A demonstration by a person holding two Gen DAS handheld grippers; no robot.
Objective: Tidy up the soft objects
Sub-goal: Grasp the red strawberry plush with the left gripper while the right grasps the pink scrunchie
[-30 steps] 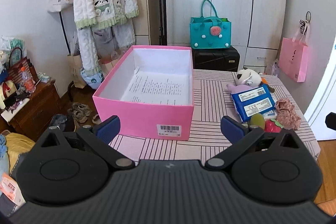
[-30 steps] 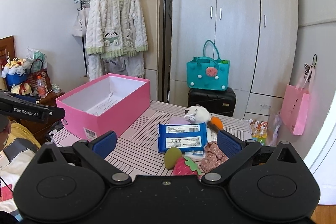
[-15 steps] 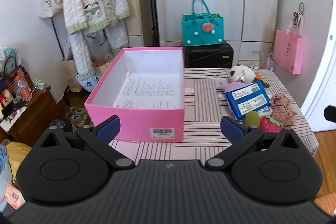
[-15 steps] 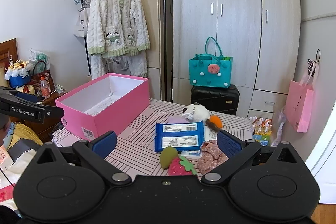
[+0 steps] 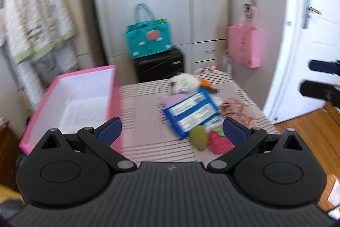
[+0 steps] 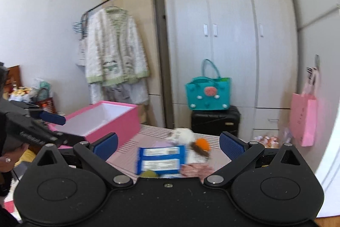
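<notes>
An open pink box (image 5: 70, 99) (image 6: 110, 118) stands on the left of the striped table (image 5: 144, 107). To its right lie a white plush (image 5: 184, 83) (image 6: 182, 134), a blue wipes pack (image 5: 191, 113) (image 6: 161, 160), a pink floral cloth (image 5: 233, 109) (image 6: 195, 169), a green soft toy (image 5: 198, 138) (image 6: 148, 173) and a red strawberry toy (image 5: 218, 139). My left gripper (image 5: 172, 128) is open and empty above the table's near edge. My right gripper (image 6: 167, 143) is open and empty, facing the pile.
A teal bag (image 5: 148, 38) sits on a black suitcase (image 5: 159, 64) before the wardrobe (image 6: 229, 35). A pink paper bag (image 5: 244, 46) hangs at right. A rack holds a white jacket (image 6: 114, 52). A white door (image 5: 308, 35) is at far right.
My left gripper swung to the right, from facing the pink box to facing the soft pile. My right gripper moved lower and closer to the pile. Both views are blurred from motion.
</notes>
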